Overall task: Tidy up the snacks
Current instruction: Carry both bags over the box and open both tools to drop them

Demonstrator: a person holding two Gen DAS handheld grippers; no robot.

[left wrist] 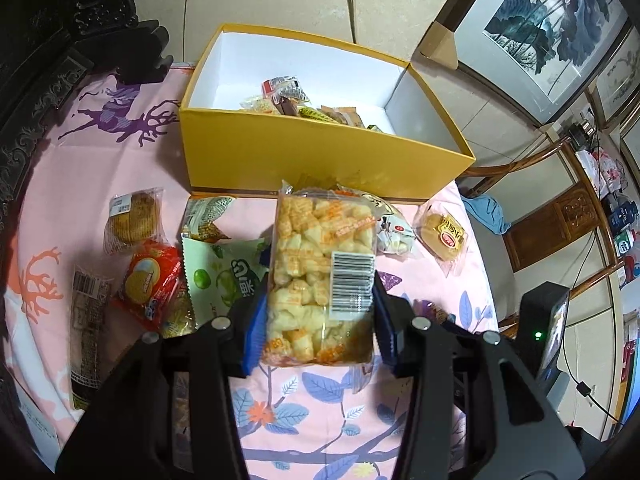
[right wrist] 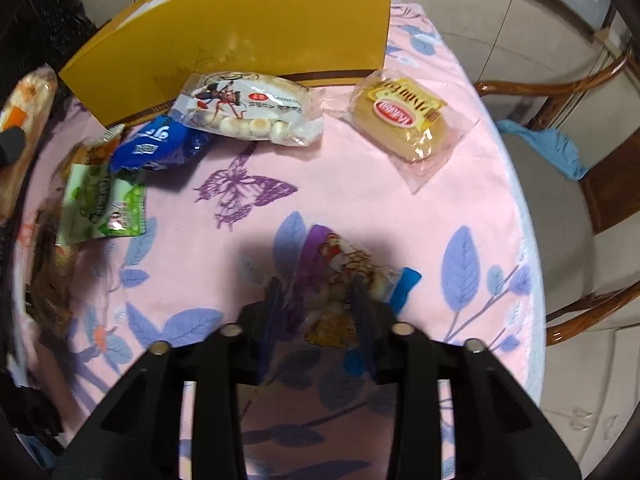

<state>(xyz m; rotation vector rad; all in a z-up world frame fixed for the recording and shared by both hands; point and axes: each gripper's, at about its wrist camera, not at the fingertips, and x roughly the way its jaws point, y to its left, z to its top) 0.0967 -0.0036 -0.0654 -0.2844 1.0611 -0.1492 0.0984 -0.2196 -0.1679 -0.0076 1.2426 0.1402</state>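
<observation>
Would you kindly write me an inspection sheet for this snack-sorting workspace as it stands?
Surface: pink printed tablecloth.
Job's things: open yellow box partly filled; loose packets in front, including a cake packet and a green packet.
Clutter: nothing seen.
Grippers: left hand-held gripper shut on the puffed-snack bag; right hand-held gripper straddling a purple packet, grip unclear.
Cables: black cable off the table.
Surroundings: wooden chair, framed paintings.

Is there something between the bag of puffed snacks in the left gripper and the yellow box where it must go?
Nothing visible blocks it. The puffed snack bag, held by the left gripper, only has to clear the near wall of the open yellow box; free room shows inside.
</observation>
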